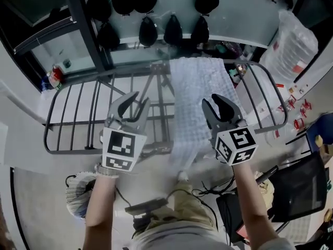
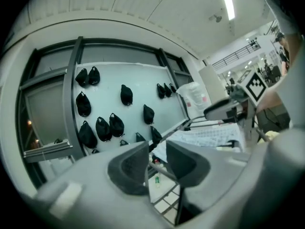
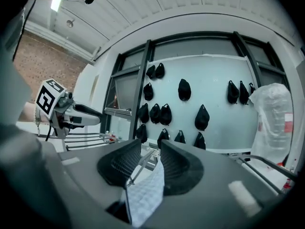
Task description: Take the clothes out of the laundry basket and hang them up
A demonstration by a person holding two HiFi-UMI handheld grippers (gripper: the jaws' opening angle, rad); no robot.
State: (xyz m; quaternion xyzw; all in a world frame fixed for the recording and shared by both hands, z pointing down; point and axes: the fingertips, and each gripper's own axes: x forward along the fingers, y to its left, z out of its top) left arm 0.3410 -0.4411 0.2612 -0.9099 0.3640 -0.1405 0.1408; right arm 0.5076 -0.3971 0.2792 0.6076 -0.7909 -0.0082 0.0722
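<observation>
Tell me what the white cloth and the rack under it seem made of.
White cloth: probably a soft textile, matte, with a waffle-like grid texture; it drapes limply over the rails. Rack: likely metal rods with a dark, smooth coating, judging by its thin, straight, rigid bars.

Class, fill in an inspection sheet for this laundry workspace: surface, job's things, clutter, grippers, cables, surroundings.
Surface: pale floor under a metal rack.
Job's things: white cloth draped over the rack; basket on the floor at the person's left, pale items in it.
Clutter: bottles past the rack's left end; dark screen low at right.
Grippers: left gripper open, empty, above the rack; right gripper open, cloth edge in its gap.
Cables: black cables loose on the floor near the person.
Surroundings: black bags hung on a pale wall panel; plastic sack at right.
</observation>
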